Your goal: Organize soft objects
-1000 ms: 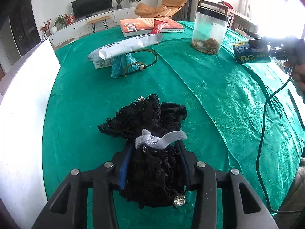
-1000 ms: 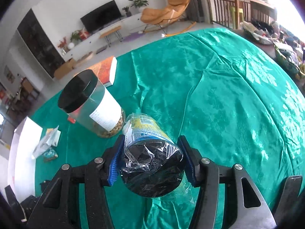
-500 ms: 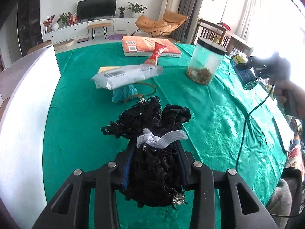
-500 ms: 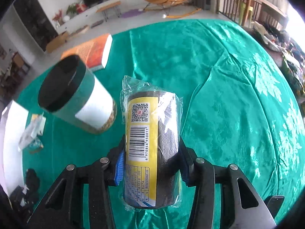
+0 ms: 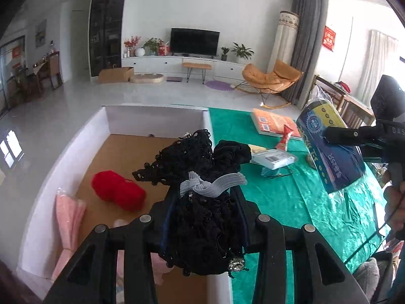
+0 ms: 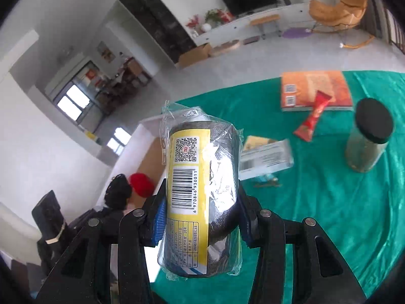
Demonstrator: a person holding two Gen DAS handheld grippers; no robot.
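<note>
Left tongs clamped on black lace bundle, held above white box, over edge near red yarn and pink cloth.
Bundle: light, limp, snag-prone; grip mid-mass, not white elastic band.
Right tongs pinching wrapped bag roll mid-length, above green worktop. Film slick, roll squashy; hold firm, central.

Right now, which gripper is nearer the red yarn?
Left. The left gripper hangs over the box, just beside the red yarn; the right gripper is over the green table, farther off.
</note>
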